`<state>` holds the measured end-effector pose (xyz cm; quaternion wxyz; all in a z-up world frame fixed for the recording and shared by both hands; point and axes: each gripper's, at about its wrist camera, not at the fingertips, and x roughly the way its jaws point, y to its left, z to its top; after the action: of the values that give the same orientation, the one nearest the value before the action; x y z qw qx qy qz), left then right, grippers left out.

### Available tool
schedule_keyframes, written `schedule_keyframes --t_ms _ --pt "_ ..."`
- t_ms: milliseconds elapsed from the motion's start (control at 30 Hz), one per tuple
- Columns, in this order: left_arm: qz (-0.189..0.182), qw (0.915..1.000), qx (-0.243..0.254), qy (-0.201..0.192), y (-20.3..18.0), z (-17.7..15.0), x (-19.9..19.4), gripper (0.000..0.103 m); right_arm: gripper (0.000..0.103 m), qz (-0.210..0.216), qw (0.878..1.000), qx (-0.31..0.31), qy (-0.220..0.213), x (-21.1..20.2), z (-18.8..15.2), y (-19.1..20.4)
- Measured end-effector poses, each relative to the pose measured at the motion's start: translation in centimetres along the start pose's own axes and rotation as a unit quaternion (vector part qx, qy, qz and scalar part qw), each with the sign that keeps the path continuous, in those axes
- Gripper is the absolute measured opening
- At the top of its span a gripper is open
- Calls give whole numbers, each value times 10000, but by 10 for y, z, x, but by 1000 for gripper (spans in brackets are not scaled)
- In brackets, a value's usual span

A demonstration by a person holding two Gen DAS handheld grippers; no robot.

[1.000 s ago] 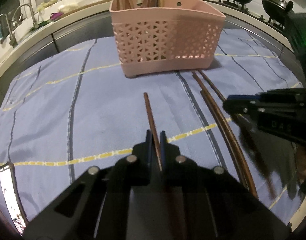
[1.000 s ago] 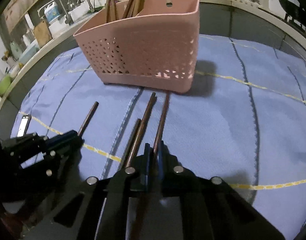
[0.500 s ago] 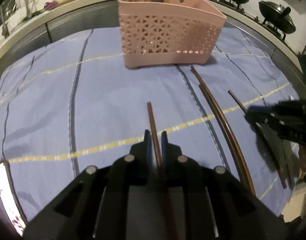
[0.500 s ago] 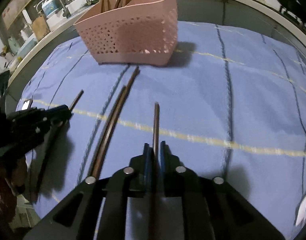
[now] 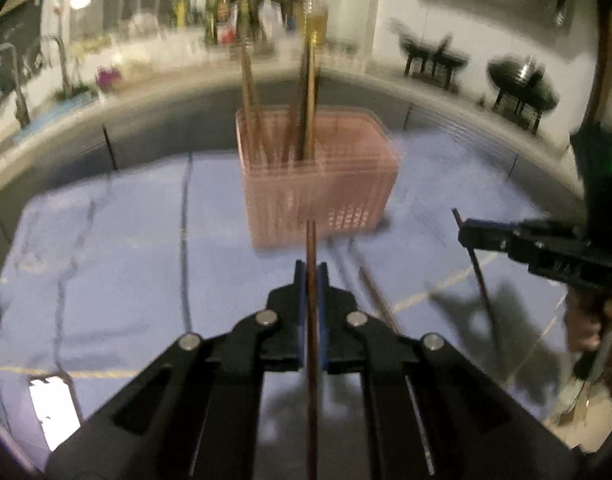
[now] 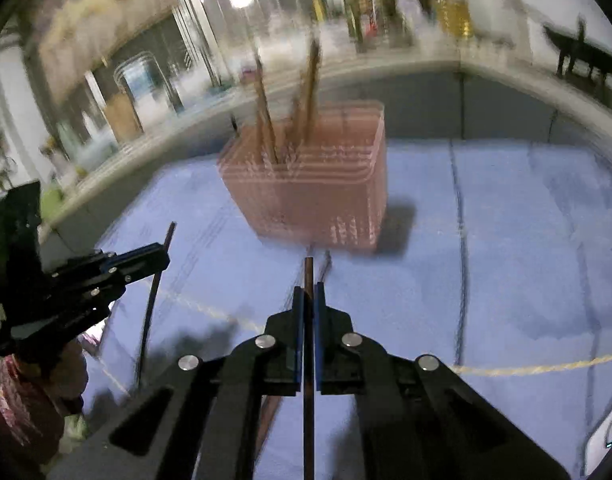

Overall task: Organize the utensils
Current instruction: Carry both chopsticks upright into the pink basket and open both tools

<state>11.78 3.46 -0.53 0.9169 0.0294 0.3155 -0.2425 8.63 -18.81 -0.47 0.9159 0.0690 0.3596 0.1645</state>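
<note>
1. Left tool [image 5: 311,270] clamped on one brown chopstick [image 5: 311,240]; tip poking past the pads toward the basket, rear length running back under the tool body and cut off at the bottom edge.
2. Pink basket [image 5: 318,184] standing toward the far edge of the counter on a blue cloth [image 5: 118,260], smeared by motion blur; lattice holes barely readable, several utensils [image 5: 308,92] upright inside, kind impossible to tell.
3. Loose chopsticks [image 5: 372,280] lying on the cloth between the basket and the near edge, streaked by blur, count unclear.
4. Right tool [image 6: 309,294] pinched shut on a second chopstick [image 6: 308,276], short tip showing ahead, rest hidden beneath the tool.
5. In each wrist view, the other tool visible at the side edge, partly cropped, chopstick hanging steeply through it.
</note>
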Motion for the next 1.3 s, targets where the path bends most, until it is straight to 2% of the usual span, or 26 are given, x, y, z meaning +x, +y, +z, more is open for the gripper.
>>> schedule_keyframes --t_ms 100,200,300,400,533,600,733,833,967,1033,1167,1300 --pt "-26 9985 -32 -547 0 17 -39 4 4 27 9976 -79 -688 -40 12 9" --pt "-14 9966 -37 -825 -1 26 -57 4 4 -36 9933 -154 -1149 -64 17 17" --pt "88 9961 -14 -882 -3 26 -57 4 4 -159 9907 -233 -1332 -68 16 22" --pt "147 9954 -9 -944 -4 23 -55 4 4 -221 9904 -216 -1348 -62 8 25" --pt "89 9959 -47 -904 -3 34 -58 4 4 -164 9912 -199 -1295 -65 17 22" --pt "112 9943 -62 -1058 -1 51 -67 4 4 -107 9907 -241 -1334 -68 32 23" --pt "170 9877 -105 -1550 -1 106 -82 4 4 50 9867 -140 -1620 -72 79 28" --pt "220 9827 -163 -1829 1 146 -83 4 4 79 9785 -96 -2057 -74 129 35" --pt "449 9772 -107 -2072 1 178 -69 4 4 -29 9680 -97 -2506 -64 175 42" --pt "539 9779 -59 -2020 1 185 -52 4 4 -108 9659 -99 -2585 -53 188 42" --pt "560 9841 -118 -1682 10 185 -12 4 4 -255 9727 -134 -2302 -4 197 35" --pt "639 9869 -189 -1468 21 167 29 4 5 -259 9811 -237 -1903 40 178 28"
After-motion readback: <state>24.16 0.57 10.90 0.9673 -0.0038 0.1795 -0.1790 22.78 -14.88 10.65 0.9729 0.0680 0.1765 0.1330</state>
